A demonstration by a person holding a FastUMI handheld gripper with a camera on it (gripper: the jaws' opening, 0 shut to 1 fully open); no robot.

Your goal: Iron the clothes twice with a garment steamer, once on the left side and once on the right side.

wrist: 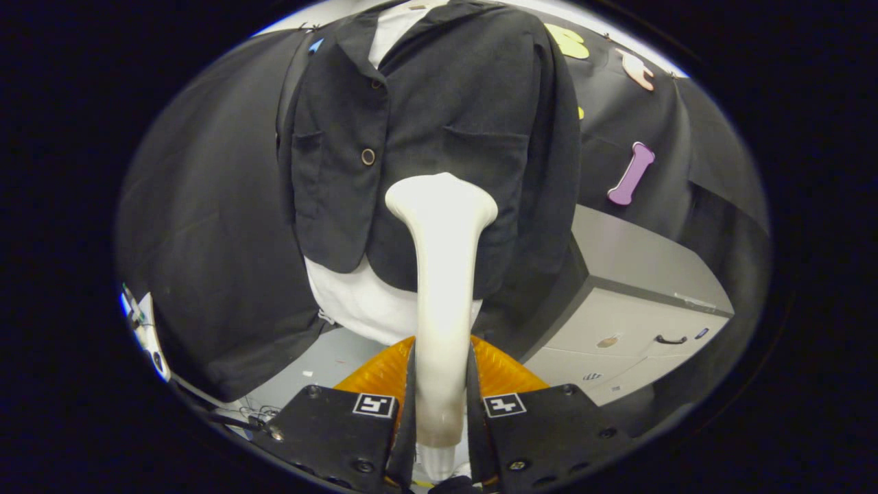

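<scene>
1. The gripper (441,412) has its fingers pinching the handle of the cream plastic garment steamer (441,274).
2. The steamer's wide head lies against the right front panel of the hanging black button-up jacket (439,116), worn over a white shirt (357,305).
3. A grey cabinet (638,302) stands to the right.

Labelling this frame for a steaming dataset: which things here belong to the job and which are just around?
Job:
- garment steamer, clamped in the gripper
- black jacket hanging just beyond the steamer head
- white shirt under it

Around:
- grey cabinet
- cables
</scene>
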